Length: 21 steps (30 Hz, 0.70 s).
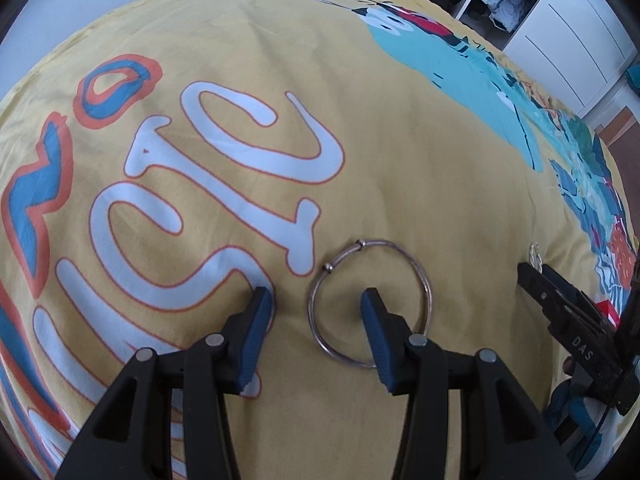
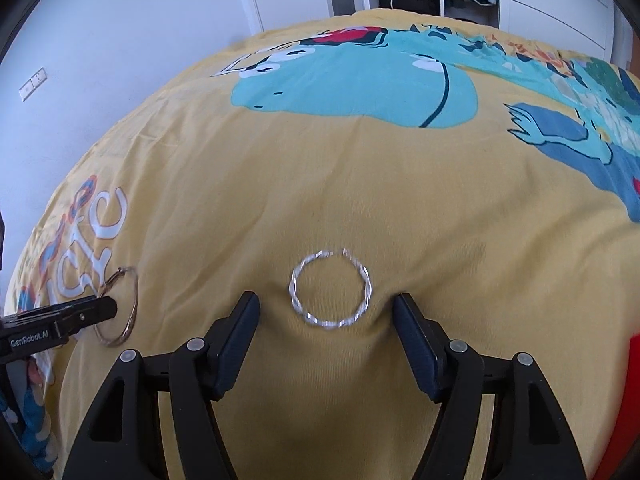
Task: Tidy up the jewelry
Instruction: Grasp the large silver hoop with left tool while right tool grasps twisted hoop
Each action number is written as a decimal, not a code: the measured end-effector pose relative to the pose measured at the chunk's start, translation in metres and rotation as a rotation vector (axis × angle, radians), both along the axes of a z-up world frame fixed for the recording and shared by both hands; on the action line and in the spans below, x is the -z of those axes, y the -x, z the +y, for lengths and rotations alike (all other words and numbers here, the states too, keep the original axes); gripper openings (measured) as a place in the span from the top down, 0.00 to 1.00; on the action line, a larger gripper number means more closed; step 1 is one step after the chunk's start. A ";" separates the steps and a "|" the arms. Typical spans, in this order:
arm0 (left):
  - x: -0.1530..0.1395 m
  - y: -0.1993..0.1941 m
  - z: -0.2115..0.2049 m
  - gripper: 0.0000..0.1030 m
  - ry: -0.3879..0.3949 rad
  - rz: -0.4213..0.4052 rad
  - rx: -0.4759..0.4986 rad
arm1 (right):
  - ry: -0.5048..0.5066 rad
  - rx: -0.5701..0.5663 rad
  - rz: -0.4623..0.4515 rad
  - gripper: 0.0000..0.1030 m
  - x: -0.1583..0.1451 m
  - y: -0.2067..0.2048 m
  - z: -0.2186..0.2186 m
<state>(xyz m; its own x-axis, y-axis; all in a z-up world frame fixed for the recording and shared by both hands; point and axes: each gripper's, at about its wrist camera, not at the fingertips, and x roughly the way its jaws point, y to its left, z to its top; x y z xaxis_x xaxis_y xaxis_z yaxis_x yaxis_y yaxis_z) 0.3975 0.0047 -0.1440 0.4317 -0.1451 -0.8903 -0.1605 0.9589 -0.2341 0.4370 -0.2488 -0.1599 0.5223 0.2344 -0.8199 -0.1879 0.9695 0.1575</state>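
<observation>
A thin copper-coloured bangle (image 1: 429,290) with two small knobs lies flat on the yellow bedspread (image 1: 400,152). My left gripper (image 1: 316,300) stands open just over it: the right finger (image 1: 372,308) is inside the ring, the left finger (image 1: 260,304) outside, and neither pad presses the rim. In the right wrist view a twisted silver bracelet (image 2: 330,322) lies between the open fingers of my right gripper (image 2: 327,304), clear of both pads. The bangle (image 2: 135,300) also shows at the far left there, with a finger (image 2: 100,308) of the left gripper over it.
The bedspread (image 2: 360,184) bears big white letters and a turquoise cartoon print. White wardrobes (image 2: 560,12) with hanging clothes stand beyond its far edge, and a white wall (image 2: 120,60) is at the left. Something red (image 2: 632,392) sits at the right edge.
</observation>
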 end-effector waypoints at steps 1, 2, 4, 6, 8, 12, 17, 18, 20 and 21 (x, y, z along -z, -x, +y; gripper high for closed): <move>0.000 0.001 0.000 0.56 0.000 -0.009 0.005 | -0.001 0.002 -0.002 0.33 0.001 -0.001 0.000; 0.000 0.002 0.000 0.56 -0.001 -0.018 0.011 | -0.002 0.003 -0.005 0.33 0.001 0.000 -0.001; 0.002 0.005 -0.002 0.56 -0.014 -0.039 0.031 | 0.000 0.003 -0.013 0.34 0.002 0.000 -0.001; 0.002 0.007 -0.006 0.56 -0.036 -0.054 0.045 | 0.005 0.007 -0.020 0.42 0.003 0.000 -0.002; 0.002 0.009 -0.009 0.56 -0.055 -0.063 0.047 | 0.003 0.016 -0.024 0.51 0.004 -0.001 -0.004; 0.003 0.011 -0.018 0.57 -0.111 -0.077 0.064 | -0.003 0.016 -0.025 0.60 0.004 -0.003 -0.007; 0.002 0.016 -0.017 0.72 -0.120 -0.077 0.076 | -0.002 0.004 -0.023 0.60 0.003 0.001 -0.007; 0.002 0.016 -0.016 0.78 -0.116 -0.075 0.078 | -0.005 0.004 -0.021 0.60 0.003 0.003 -0.007; 0.001 0.019 -0.015 0.86 -0.109 -0.068 0.084 | -0.010 0.005 -0.019 0.61 0.001 0.007 -0.008; 0.000 0.019 -0.014 0.90 -0.104 -0.064 0.085 | -0.013 0.006 -0.017 0.61 0.000 0.009 -0.008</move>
<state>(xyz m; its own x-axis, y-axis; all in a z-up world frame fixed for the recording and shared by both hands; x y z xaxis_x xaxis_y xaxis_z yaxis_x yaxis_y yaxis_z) 0.3782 -0.0095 -0.1442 0.4782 -0.0920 -0.8734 -0.0655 0.9880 -0.1399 0.4279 -0.2571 -0.1602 0.5376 0.2418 -0.8078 -0.1853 0.9685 0.1667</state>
